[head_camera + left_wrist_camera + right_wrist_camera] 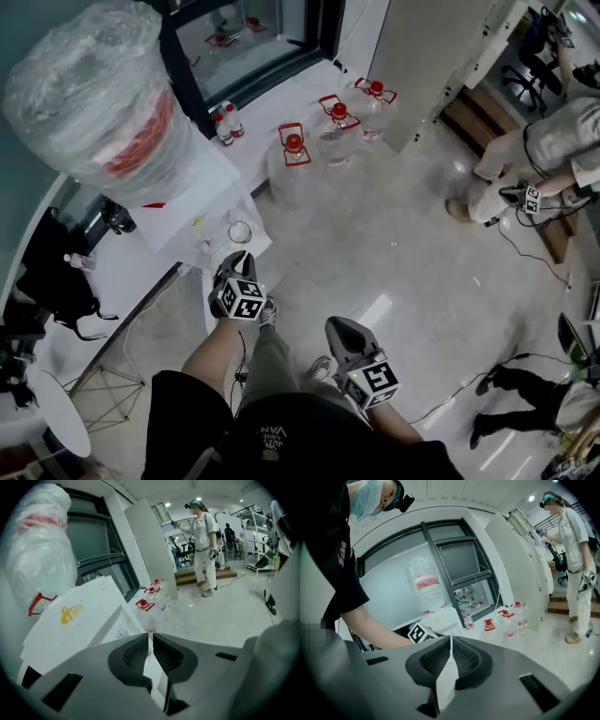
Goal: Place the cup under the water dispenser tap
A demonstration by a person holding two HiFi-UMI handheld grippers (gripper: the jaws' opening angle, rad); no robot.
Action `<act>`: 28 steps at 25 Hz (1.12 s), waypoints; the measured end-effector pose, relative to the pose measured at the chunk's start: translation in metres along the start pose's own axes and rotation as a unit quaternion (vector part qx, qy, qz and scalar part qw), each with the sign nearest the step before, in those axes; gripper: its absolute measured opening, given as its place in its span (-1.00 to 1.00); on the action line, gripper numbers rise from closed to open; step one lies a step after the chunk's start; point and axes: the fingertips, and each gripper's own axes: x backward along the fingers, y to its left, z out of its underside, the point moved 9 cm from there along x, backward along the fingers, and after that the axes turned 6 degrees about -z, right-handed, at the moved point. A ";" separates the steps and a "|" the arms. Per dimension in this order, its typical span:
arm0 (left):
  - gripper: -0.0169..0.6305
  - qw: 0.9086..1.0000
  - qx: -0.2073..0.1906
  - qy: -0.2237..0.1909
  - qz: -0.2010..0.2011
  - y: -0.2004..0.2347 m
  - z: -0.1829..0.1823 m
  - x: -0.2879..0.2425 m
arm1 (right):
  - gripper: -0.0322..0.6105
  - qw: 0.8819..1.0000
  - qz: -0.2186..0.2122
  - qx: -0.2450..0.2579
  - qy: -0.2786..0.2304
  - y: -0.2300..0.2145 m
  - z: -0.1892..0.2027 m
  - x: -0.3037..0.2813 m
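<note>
Two hand-held grippers, both empty: left hand-held gripper (238, 258), jaws drawn almost together with a thin slit between the pads; right hand-held gripper (337, 326), pads closed against each other. One clear cup (240, 232), upright on the front ledge of the white water dispenser (183, 202), just ahead of the left hand-held gripper and apart from it. One large plastic-wrapped water bottle (103, 94), mounted on top of the dispenser. Three red-capped water jugs (293, 155), standing on the floor beyond.
</note>
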 end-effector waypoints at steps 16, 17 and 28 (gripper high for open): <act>-0.89 0.984 0.110 -0.138 0.014 -0.054 -0.032 0.210 | -0.76 0.998 -0.017 0.047 -0.033 0.022 0.003 0.109; -0.89 0.982 0.117 -0.145 0.014 -0.058 -0.031 0.223 | -0.76 0.998 -0.017 0.049 -0.034 0.023 0.003 0.115; -0.89 0.968 0.146 -0.206 0.011 -0.087 -0.024 0.322 | -0.76 0.997 -0.037 0.063 -0.029 0.034 0.012 0.149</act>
